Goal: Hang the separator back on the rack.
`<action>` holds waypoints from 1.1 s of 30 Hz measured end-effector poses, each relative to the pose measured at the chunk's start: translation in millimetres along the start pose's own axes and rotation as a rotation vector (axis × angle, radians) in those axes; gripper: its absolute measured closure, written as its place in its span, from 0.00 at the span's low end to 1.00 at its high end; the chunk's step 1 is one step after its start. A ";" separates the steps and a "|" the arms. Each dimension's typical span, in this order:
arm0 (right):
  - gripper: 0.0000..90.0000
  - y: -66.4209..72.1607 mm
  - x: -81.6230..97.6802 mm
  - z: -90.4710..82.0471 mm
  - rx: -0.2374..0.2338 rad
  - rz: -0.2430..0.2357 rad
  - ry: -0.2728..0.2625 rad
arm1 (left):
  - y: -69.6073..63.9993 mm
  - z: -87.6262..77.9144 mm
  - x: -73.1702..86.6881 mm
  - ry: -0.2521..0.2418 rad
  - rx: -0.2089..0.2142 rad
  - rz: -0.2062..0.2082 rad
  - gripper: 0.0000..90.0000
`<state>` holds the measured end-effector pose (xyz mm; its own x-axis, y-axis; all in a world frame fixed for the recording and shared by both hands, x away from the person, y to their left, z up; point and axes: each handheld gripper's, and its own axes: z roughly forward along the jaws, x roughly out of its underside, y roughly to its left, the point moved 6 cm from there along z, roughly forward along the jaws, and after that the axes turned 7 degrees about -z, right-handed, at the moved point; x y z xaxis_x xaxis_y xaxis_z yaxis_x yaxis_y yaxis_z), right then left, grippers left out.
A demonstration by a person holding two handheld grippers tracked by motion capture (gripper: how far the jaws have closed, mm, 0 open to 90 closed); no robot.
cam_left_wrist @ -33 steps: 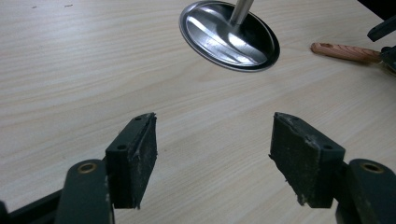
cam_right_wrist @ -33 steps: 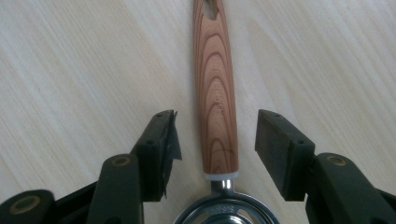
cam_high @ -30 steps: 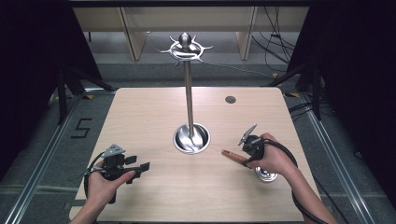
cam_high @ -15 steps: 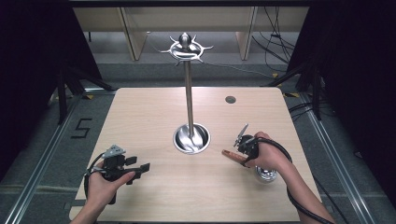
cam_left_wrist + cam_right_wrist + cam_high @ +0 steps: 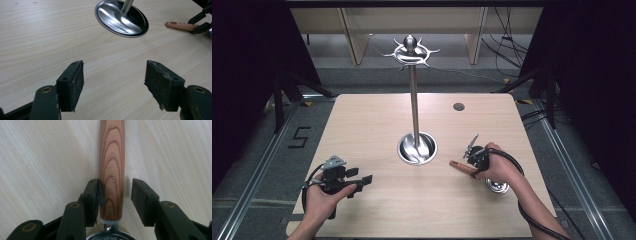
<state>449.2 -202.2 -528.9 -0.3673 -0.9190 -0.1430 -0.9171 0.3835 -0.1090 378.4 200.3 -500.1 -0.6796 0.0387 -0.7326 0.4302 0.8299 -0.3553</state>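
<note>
1. The right tongs (image 5: pixel 115 192) straddle the wooden handle (image 5: pixel 112 167) of a ladle lying on the desk (image 5: pixel 377 125) at near right. They are parted, not clenched; the left pad touches the wood and a gap shows at the right.
2. I judge the step to be grasping the handle. Centre it between the pads, then close squarely near the metal collar so that it does not roll.
3. The left tongs (image 5: pixel 113 82) are released and hold nothing, over bare desk at near left, pointing towards the stand (image 5: pixel 416 148).
4. Against a second ago, the right tongs have slid nearer and rightward with the handle. The left tongs have not moved.
</note>
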 end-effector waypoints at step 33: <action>0.77 1.0 7.8 -22.1 0.073 0.019 -0.208 | -0.9 -2.0 -0.9 -0.019 0.005 -0.003 0.34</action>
<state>442.0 -211.0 -508.4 -0.3379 -0.8756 -0.3451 -0.8938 0.4134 -0.1740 377.5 200.7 -497.9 -0.6693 0.0251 -0.7425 0.4311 0.8271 -0.3607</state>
